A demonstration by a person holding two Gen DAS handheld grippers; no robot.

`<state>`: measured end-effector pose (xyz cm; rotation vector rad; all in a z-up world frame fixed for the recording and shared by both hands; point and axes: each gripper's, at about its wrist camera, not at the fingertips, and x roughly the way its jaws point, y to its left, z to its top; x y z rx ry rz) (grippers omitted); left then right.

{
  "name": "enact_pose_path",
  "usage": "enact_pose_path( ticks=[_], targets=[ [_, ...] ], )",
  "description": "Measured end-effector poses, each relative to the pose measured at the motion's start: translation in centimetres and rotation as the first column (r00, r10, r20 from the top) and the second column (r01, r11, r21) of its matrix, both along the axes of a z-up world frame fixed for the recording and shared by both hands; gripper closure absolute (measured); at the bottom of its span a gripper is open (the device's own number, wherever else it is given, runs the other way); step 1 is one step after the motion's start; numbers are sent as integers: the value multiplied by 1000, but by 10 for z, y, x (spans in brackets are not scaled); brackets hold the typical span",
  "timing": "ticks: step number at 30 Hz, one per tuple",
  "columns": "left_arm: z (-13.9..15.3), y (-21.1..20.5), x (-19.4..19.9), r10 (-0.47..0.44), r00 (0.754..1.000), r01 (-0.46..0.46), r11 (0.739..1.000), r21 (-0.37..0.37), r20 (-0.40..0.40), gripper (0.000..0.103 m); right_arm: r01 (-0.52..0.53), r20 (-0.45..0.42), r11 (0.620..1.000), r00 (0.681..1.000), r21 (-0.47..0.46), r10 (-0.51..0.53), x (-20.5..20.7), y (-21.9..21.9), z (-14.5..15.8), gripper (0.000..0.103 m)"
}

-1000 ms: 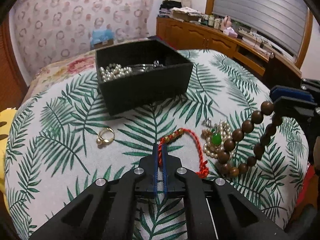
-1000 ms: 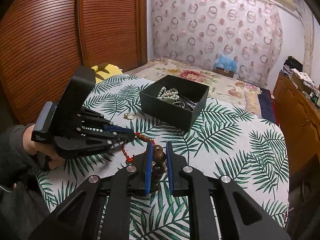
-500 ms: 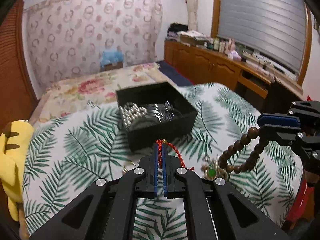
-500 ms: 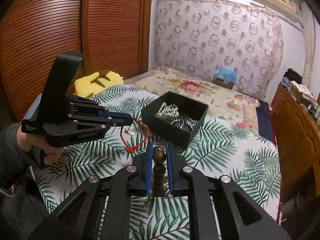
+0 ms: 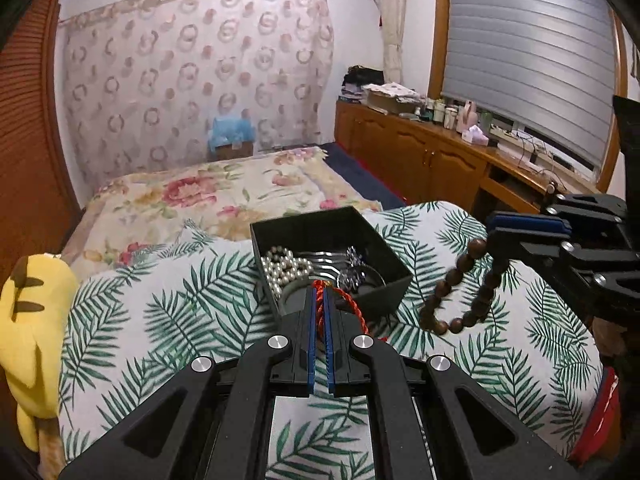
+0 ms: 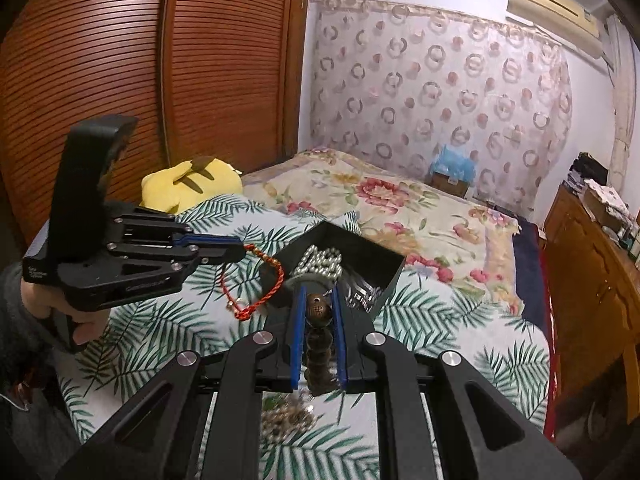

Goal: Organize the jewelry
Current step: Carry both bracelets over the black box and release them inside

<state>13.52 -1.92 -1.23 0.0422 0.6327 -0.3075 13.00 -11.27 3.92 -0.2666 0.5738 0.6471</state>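
My left gripper is shut on a red cord bracelet and holds it in the air just in front of the black jewelry box. The box holds a pearl strand and silver pieces. My right gripper is shut on a brown wooden bead bracelet, which hangs from it to the right of the box in the left wrist view. In the right wrist view the left gripper holds the red cord bracelet beside the box.
The leaf-print cloth covers the table. A pearl cluster lies on it under my right gripper. A yellow plush toy sits at the left edge. A floral bed and a wooden cabinet stand behind.
Both grippers have lifted their bracelets off the cloth and moved toward the black box. The red cord now hangs free in the air.
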Motion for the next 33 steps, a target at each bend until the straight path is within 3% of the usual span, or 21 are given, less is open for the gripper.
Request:
enact_pose_path(
  ticks=[16,33],
  targets=[
    [1,7,44,8,1000,-8,1000,-23,-3,100,-13,31,1000,999,21,12,75,20,14,88],
    [-10,6,58,8,999,-8,1000,-16,-39,100,19,-30,1000,999,-10,-20,138,36,-23,88]
  ],
)
